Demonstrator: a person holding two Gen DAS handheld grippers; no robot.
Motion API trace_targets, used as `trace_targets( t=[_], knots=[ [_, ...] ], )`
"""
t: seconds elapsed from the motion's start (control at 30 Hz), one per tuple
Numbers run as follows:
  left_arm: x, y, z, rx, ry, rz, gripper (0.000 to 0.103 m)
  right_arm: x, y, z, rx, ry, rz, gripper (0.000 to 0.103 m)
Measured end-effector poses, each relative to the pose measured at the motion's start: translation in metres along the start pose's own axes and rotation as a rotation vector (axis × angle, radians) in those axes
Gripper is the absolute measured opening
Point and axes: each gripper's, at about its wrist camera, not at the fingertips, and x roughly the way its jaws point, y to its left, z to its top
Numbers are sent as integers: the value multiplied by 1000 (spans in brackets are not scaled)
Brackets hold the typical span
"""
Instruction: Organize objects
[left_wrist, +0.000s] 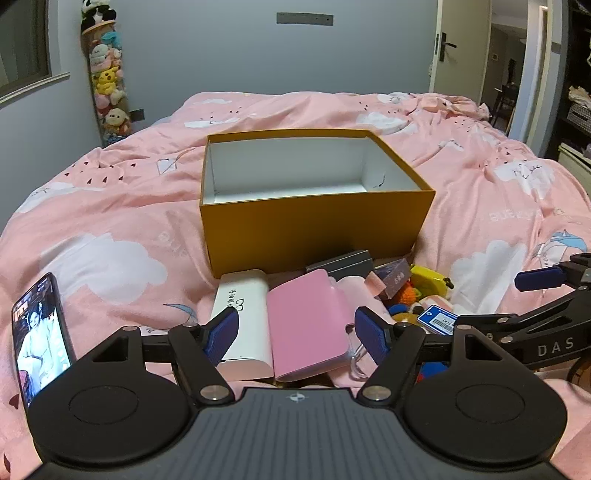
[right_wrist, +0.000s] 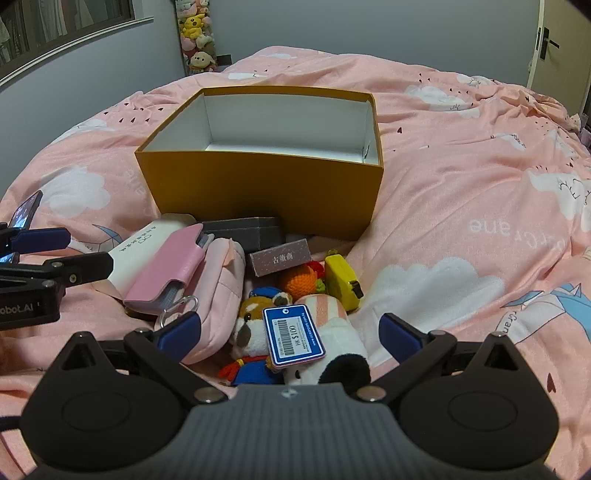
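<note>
Nearest the left wrist camera, the left gripper (left_wrist: 297, 334) hangs with its blue pads spread wide, pinching nothing; between and just beyond them lie a white case (left_wrist: 242, 314) and a pink case (left_wrist: 308, 325) side by side on the pink duvet (left_wrist: 110, 221). The right gripper (right_wrist: 290, 332) is likewise splayed to its widest and empty, poised above a plush toy (right_wrist: 251, 332) that carries a blue price tag (right_wrist: 293, 334) (whether the pads brush the toy cannot be told).

A little farther off, the pile runs on: a pink pouch (right_wrist: 221, 280) beside the pink case, an orange crocheted piece (right_wrist: 297, 282), a yellow tape measure (right_wrist: 343, 282), a small mauve box (right_wrist: 280, 258) and a grey box (right_wrist: 251, 230), all crowded against the near wall of the yellow box (right_wrist: 266, 184). That box stands open on the duvet, its white inside bare. Off to the left a phone (left_wrist: 40, 332) lies with its screen lit.

Farthest back, stuffed toys (left_wrist: 107, 81) are stacked by the wall.
</note>
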Motion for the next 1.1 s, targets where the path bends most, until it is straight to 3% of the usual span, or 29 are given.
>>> trace_targets(
  t=[1.1],
  knots=[
    [3,2,-1,-5,13,14,84,1,-2,-1,-1,7,6,102]
  ],
)
